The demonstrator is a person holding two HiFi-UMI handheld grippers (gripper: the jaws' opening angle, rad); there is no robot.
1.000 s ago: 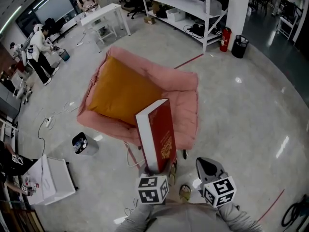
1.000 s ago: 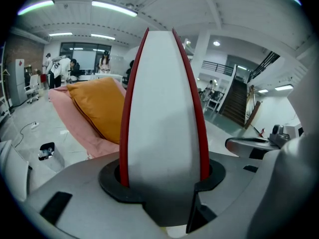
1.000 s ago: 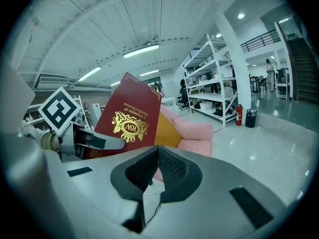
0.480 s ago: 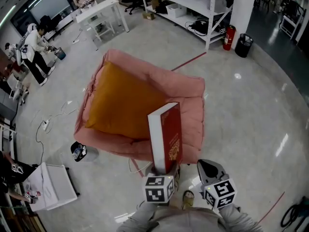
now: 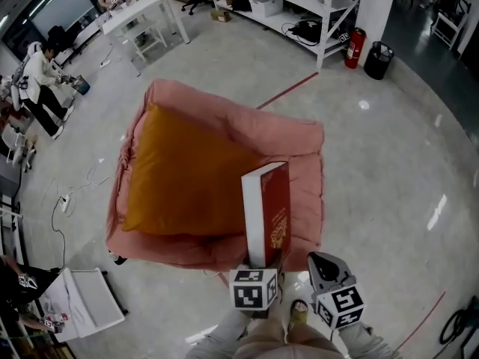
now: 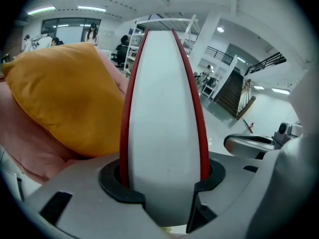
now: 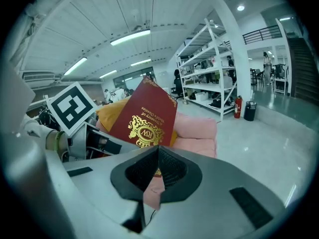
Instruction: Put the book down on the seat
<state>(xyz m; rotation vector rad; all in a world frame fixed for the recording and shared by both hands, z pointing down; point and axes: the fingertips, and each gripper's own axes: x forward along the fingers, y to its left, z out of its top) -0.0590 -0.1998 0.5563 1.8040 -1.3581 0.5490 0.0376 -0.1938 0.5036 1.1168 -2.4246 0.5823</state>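
Nearest the person, the right gripper [image 7: 155,176] has its jaws closed on nothing, and beside it the left gripper [image 6: 162,183] clamps, jaws wide, the red book [image 5: 271,212] upright above the pink seat's [image 5: 299,148] front edge, with the orange cushion [image 5: 179,178] beyond.

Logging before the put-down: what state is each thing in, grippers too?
Book: closed, upright, held clear of the seat.
Left gripper: shut on the book.
Right gripper: shut, empty.
Cushion: lying on the seat.
Seat: on the floor, holds only the cushion.
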